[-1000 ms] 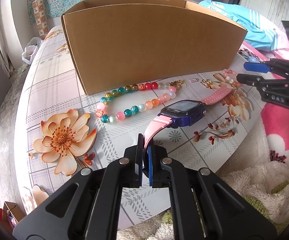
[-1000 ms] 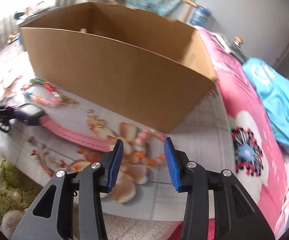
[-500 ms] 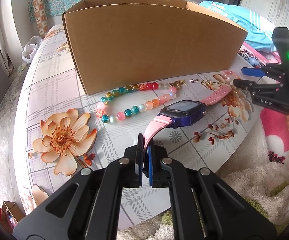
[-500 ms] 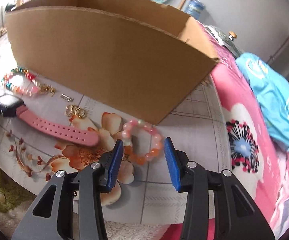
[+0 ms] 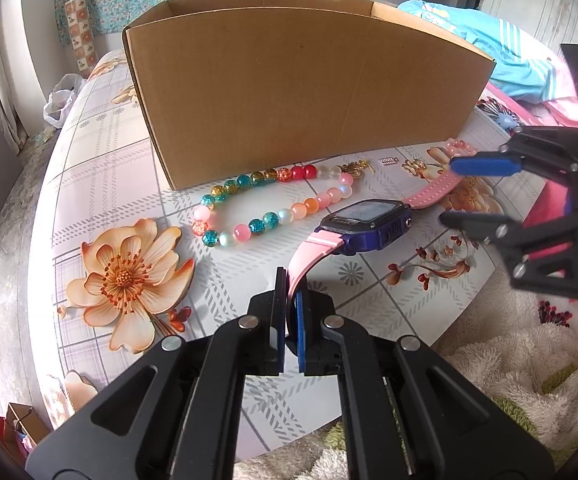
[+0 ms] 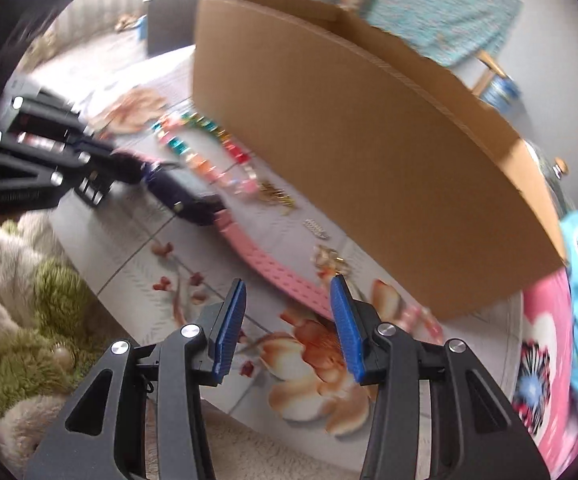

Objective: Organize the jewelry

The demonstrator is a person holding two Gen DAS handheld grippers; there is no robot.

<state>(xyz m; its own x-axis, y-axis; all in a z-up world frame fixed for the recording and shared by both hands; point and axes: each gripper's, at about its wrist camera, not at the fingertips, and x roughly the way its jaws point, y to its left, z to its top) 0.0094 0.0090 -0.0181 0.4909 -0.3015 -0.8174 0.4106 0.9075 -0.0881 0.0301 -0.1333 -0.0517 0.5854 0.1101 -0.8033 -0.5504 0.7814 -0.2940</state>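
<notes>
A pink-strapped watch (image 5: 369, 222) lies near the front edge of the flower-patterned table (image 5: 101, 168), its dark purple case face up and its far strap (image 6: 277, 264) stretched toward the table's right side. Behind it a multicoloured bead bracelet (image 5: 265, 204) rests against the foot of a tall cardboard box (image 5: 301, 100), which takes up the middle of the table and leaves only a narrow strip of free surface along the front edge. Small gold pieces (image 6: 329, 258) and a pink bead bracelet (image 5: 459, 146) sit by the box's right corner. A fluffy blanket (image 5: 509, 360) lies below the table's front edge. The left gripper (image 5: 289, 312) slants down from the front edge, jaws clamped on the watch's near strap end, which is lifted off the table. The right gripper (image 6: 287, 320) angles down over the far strap near the right side, rolled onto its side in the left view, its blue pads (image 6: 229, 324) parted with nothing pressed between them; that view is motion-blurred.
</notes>
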